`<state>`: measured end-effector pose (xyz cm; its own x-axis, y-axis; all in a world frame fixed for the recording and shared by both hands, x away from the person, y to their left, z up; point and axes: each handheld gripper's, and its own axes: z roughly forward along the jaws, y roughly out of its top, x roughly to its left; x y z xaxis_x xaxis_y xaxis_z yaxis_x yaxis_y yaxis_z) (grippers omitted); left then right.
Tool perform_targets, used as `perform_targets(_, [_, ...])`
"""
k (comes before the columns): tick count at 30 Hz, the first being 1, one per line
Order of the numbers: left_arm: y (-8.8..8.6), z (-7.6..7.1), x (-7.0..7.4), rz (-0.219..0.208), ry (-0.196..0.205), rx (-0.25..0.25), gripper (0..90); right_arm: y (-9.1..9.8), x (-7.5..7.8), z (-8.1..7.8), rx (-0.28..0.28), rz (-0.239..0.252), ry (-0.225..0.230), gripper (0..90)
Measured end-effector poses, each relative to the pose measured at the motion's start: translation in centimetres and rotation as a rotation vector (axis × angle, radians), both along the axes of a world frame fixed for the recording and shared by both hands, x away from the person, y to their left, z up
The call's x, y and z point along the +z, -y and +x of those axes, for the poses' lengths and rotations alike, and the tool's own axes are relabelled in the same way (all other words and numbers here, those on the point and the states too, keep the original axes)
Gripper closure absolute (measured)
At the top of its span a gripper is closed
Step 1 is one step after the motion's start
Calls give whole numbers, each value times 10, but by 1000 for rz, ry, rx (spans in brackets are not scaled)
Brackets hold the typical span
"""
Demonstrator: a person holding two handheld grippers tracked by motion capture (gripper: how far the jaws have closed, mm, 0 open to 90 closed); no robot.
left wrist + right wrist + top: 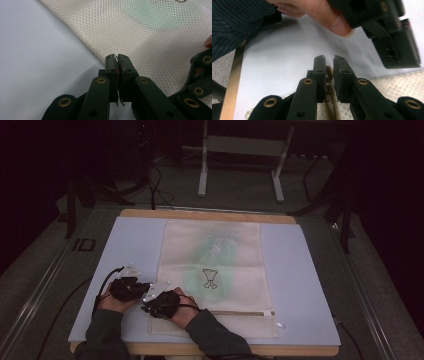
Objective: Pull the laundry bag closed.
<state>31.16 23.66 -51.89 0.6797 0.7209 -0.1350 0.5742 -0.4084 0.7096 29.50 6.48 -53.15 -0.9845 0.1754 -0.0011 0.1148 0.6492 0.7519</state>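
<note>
A cream mesh bag [215, 265] with a black drawing on a green patch lies flat on the pale blue table [300, 285]. A zipper [240, 312] runs along its near end. At the bag's near-left corner both grippers meet. My left gripper [117, 56] is shut, its tips pinching the bag's left edge [150, 30]. My right gripper [329, 58] points left along the zipper tape [332, 107], and its jaws close on the brass zipper pull [328, 72]. In the high view the left gripper [151, 289] sits just above the right gripper [147, 309].
The table's wooden front edge [230, 87] runs under the person's dark sleeves [215, 337]. A thumb [329, 17] and the left gripper's body [397, 37] hang close over the right jaws. White table legs [202, 170] and cables stand on the floor beyond.
</note>
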Motion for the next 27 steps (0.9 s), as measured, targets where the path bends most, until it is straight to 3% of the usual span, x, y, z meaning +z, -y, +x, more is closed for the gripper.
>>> perform_targets(5, [0, 0, 0, 3, 3, 3, 869, 8, 6, 1, -1, 27, 6, 847])
perform_targets(12, [0, 0, 0, 3, 2, 4, 869, 11, 5, 5, -5, 14, -5, 828])
perform_targets(18, [1, 0, -1, -1, 0, 4, 865, 0, 1, 2, 12, -21, -14, 761])
perform_targets(19, [1, 0, 0, 4, 0, 1, 865, -5, -1, 1, 19, -49, -3, 749])
perform_targets(22, [0, 0, 0, 3, 0, 2, 865, -8, -4, 0, 24, -73, -2, 734])
perform_targets(27, [0, 0, 0, 7, 0, 1, 864, -12, -3, 4, -2, -83, -12, 803])
